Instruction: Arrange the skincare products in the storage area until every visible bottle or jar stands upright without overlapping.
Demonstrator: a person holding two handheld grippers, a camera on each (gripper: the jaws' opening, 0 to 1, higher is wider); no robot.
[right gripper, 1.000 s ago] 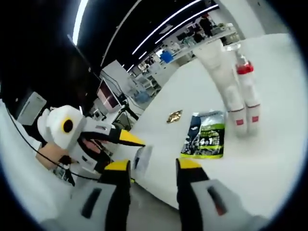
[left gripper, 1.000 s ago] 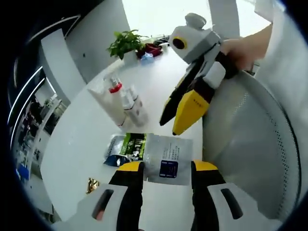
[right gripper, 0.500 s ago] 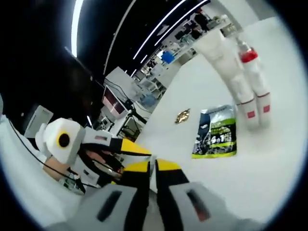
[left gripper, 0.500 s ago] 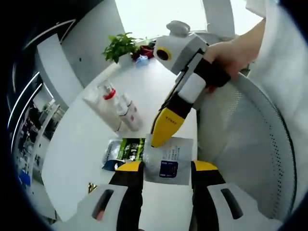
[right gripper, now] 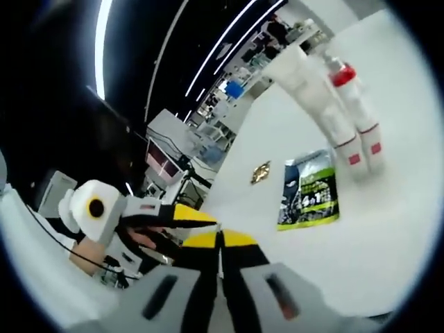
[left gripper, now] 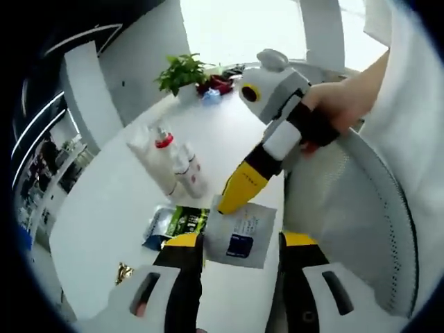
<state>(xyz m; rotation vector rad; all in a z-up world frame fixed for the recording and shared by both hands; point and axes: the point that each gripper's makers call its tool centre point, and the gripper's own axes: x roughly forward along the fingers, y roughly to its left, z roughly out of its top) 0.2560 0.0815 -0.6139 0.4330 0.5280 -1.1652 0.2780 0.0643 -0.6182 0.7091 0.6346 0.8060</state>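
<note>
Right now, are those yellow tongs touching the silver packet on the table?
Touching. In the left gripper view, the right tongs are shut with their yellow tips pressed on the silver packet's top edge.

A round white table (left gripper: 118,201) carries upright white bottles (left gripper: 182,166), flat sachets (left gripper: 239,232), a potted green plant (left gripper: 182,71) and a small gold wrapper (left gripper: 124,272)

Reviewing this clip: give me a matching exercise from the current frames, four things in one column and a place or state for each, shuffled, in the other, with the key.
Things:
1. right gripper
2. left gripper
3. green sachet
4. red-capped bottle

Places or states:
A. standing upright among the tubes
B. jaws apart
C. lying flat on the white table
D. jaws closed at the edge of the pale sachet

Pairs: 1-D, 2-B, 3-C, 4-A
</note>
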